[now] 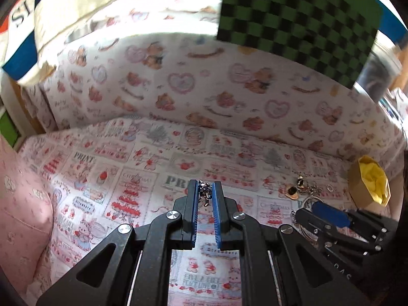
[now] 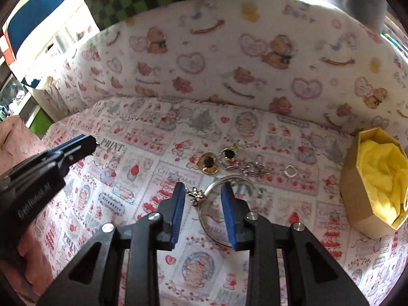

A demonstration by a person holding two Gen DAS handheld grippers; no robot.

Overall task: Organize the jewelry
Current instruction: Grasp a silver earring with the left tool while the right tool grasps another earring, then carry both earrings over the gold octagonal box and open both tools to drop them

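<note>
The left gripper (image 1: 206,191) has its jaws clamped on a small silver charm (image 1: 205,193), lifted off the table (image 2: 153,137) well left of the yellow-lined box (image 2: 374,181), while the right gripper (image 2: 203,199), jaws apart, straddles the silver bangle (image 2: 216,234) beside that box, seemingly lining up its own pick.

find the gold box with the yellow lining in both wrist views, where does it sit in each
Left wrist view: gold box at the far right edge, beyond the right gripper.
Right wrist view: gold box at the right, open top showing yellow.
Shared landmark: the two gold earrings lie left of it.
</note>
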